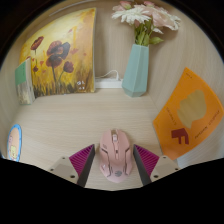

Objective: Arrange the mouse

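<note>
Mouse (114,153) sits between spread hand-held gripper (115,166) fingers.

A home desk: a flower painting (58,62), a vase of flowers (137,66) on light wood (70,125).

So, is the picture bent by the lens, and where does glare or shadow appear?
In the gripper view, the wide lens bends the scene: the table edge curves and the vase leans. Light is soft and warm, no hard glare; a faint shadow lies beside the vase. The pink mouse sits sharp between the open tool fingers, gaps either side.
</note>
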{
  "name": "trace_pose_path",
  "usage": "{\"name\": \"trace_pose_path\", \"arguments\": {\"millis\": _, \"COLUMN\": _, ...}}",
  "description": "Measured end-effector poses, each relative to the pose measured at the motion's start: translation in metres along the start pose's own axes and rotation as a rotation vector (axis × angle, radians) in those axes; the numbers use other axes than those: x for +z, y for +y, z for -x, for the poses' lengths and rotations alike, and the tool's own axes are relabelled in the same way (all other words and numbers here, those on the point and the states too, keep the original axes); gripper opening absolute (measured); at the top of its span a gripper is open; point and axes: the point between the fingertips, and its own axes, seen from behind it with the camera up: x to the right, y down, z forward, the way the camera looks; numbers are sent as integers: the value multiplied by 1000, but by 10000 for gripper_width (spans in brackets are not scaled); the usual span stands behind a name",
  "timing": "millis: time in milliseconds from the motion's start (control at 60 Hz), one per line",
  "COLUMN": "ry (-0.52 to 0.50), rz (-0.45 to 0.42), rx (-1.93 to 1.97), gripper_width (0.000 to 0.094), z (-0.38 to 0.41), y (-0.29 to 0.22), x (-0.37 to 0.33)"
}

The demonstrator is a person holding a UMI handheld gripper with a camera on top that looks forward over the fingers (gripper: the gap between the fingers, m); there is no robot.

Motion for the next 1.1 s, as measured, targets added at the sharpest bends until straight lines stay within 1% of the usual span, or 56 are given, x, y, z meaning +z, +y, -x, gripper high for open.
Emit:
{"name": "trace_pose_path", "arguments": {"millis": 17, "ry": 3, "rz": 3, "rx": 3, "gripper_width": 773, "z": 0, "y": 0, "x": 1}}
{"name": "trace_pose_path", "arguments": {"millis": 33, "ry": 2, "rz": 1, "rx": 8, "gripper_width": 752, "z": 1, "y": -1, "x": 2}}
{"name": "trace_pose_path", "arguments": {"millis": 50, "ry": -1, "rz": 2, "rx": 12, "gripper_width": 713, "z": 2, "y": -2, "x": 2}}
{"name": "trace_pose_path", "arguments": {"millis": 67, "ry": -10, "rz": 6, "rx": 16, "gripper_width": 653, "z": 4, "y": -1, "x": 3}}
{"name": "trace_pose_path", "arguments": {"millis": 83, "ry": -10, "rz": 8, "rx": 24, "gripper_width": 628, "z": 5, "y": -2, "x": 3}}
{"name": "trace_pose_path", "arguments": {"millis": 117, "ry": -20, "rz": 13, "rx": 39, "gripper_width": 543, "z": 7, "y": -1, "x": 4}}
{"name": "trace_pose_path", "arguments": {"millis": 150, "ry": -21, "rz": 17, "rx": 43, "gripper_width": 541, "z": 8, "y": -1, "x": 4}}
{"name": "trace_pose_path", "arguments": {"millis": 200, "ry": -15, "rz": 23, "rx": 36, "gripper_width": 508, "z": 8, "y": 0, "x": 5}}
{"name": "trace_pose_path", "arguments": {"millis": 300, "ry": -3, "rz": 42, "rx": 30, "gripper_width": 391, "z": 7, "y": 2, "x": 5}}
{"name": "trace_pose_path", "arguments": {"millis": 383, "ry": 24, "rz": 82, "rx": 44, "gripper_width": 341, "z": 5, "y": 4, "x": 2}}
{"name": "trace_pose_path", "arguments": {"millis": 433, "ry": 65, "rz": 92, "rx": 48, "gripper_width": 339, "z": 1, "y": -3, "x": -5}}
{"name": "trace_pose_path", "arguments": {"millis": 483, "ry": 81, "rz": 66, "rx": 73, "gripper_width": 339, "z": 7, "y": -22, "x": -19}}
{"name": "trace_pose_path", "arguments": {"millis": 567, "ry": 110, "rz": -20, "rx": 94, "gripper_width": 340, "z": 24, "y": -73, "x": -56}}
{"name": "trace_pose_path", "arguments": {"millis": 733, "ry": 68, "rz": -234, "rx": 103, "gripper_width": 341, "z": 120, "y": -180, "x": -144}}
{"name": "trace_pose_path", "arguments": {"millis": 783, "ry": 38, "rz": -286, "rx": 96, "gripper_width": 341, "z": 159, "y": -201, "x": -168}}
{"name": "trace_pose_path", "arguments": {"millis": 833, "ry": 1, "rz": -317, "rx": 78, "gripper_width": 342, "z": 203, "y": -212, "x": -186}}
{"name": "trace_pose_path", "arguments": {"millis": 900, "ry": -44, "rz": -341, "rx": 36, "gripper_width": 339, "z": 256, "y": -213, "x": -193}}
{"name": "trace_pose_path", "arguments": {"millis": 950, "ry": -58, "rz": -327, "rx": 9, "gripper_width": 338, "z": 294, "y": -198, "x": -184}}
{"name": "trace_pose_path", "arguments": {"millis": 1033, "ry": -115, "rz": -238, "rx": 0, "gripper_width": 338, "z": 349, "y": -155, "x": -160}}
{"name": "trace_pose_path", "arguments": {"millis": 1100, "ry": -122, "rz": -167, "rx": -25, "gripper_width": 336, "z": 377, "y": -111, "x": -138}}
